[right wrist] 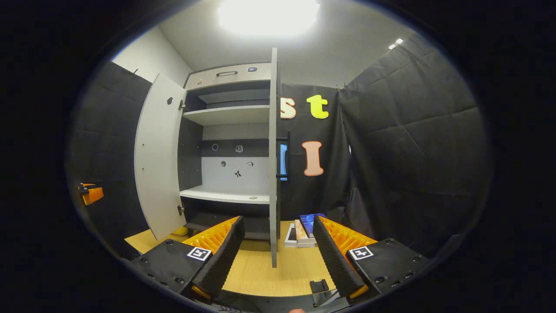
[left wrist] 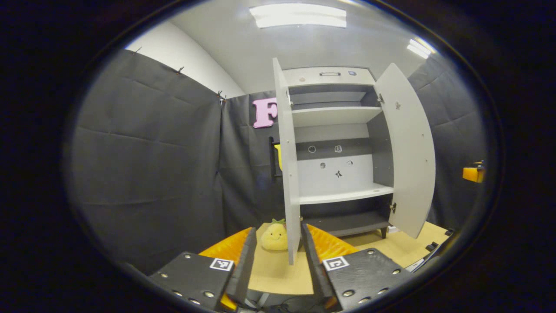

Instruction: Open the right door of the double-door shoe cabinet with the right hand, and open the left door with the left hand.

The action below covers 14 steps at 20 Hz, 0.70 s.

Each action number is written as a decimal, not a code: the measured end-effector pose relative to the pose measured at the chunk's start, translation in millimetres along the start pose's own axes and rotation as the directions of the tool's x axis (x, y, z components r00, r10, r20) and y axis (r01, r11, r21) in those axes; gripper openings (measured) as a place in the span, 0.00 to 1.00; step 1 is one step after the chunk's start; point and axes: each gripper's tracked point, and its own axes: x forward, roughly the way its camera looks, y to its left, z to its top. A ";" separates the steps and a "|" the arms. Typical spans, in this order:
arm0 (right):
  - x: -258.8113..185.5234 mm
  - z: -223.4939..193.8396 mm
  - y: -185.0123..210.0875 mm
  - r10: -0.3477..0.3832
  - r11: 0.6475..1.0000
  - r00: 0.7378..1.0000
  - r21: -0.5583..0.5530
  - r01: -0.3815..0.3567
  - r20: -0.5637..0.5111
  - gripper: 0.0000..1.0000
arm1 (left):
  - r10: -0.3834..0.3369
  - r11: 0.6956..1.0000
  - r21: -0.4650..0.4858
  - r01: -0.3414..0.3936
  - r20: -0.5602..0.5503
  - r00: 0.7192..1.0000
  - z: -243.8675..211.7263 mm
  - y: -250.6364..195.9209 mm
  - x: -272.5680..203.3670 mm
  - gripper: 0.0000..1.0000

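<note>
- The left gripper (left wrist: 276,261) was spread wide, its two fingers apart with nothing pressed between them.
- Straight ahead of it, the left door (left wrist: 287,174) of the shoe cabinet (left wrist: 334,117) stood swung out, edge-on to the camera; its lower edge lay in line with the gap between the fingers, nearer the right-hand finger, though whether it touched that finger could not be told.
- A yellow plush toy (left wrist: 274,235) sat on the wooden floor (left wrist: 278,274) just beyond the left-hand finger, beside the door's foot.
- Farther off and to the right of this gripper, the right door (left wrist: 410,152) hung open as well, showing the pale shelves inside.
- At the far right edge of the left gripper view, a small part of the other gripper (left wrist: 473,173) showed.
- The right gripper (right wrist: 278,256) was likewise released, fingers set well apart and holding nothing.
- The right door (right wrist: 273,161) stood edge-on directly ahead, its bottom edge between the fingers but clear of both.
- Beyond the right-hand finger, a small stack of books (right wrist: 304,230) lay on the floor near the cabinet's side.
- To the left of this gripper, the left door (right wrist: 157,161) stood open.
</note>
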 end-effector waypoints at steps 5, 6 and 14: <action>0.9 0.4 3.6 -0.004 1.000 1.000 0.020 0.004 0.009 0.99 | 0.017 1.000 0.026 -0.017 0.031 0.999 4.2 5.3 1.1 0.88; 1.5 1.1 5.4 -0.005 1.000 1.000 0.024 0.005 0.012 0.99 | 0.018 0.999 0.033 -0.019 0.035 0.999 3.8 5.8 1.7 0.88; 6.4 6.7 10.0 -0.009 1.000 0.999 0.023 0.008 0.034 0.99 | 0.014 0.999 0.030 -0.015 0.046 0.999 6.7 4.4 4.9 0.88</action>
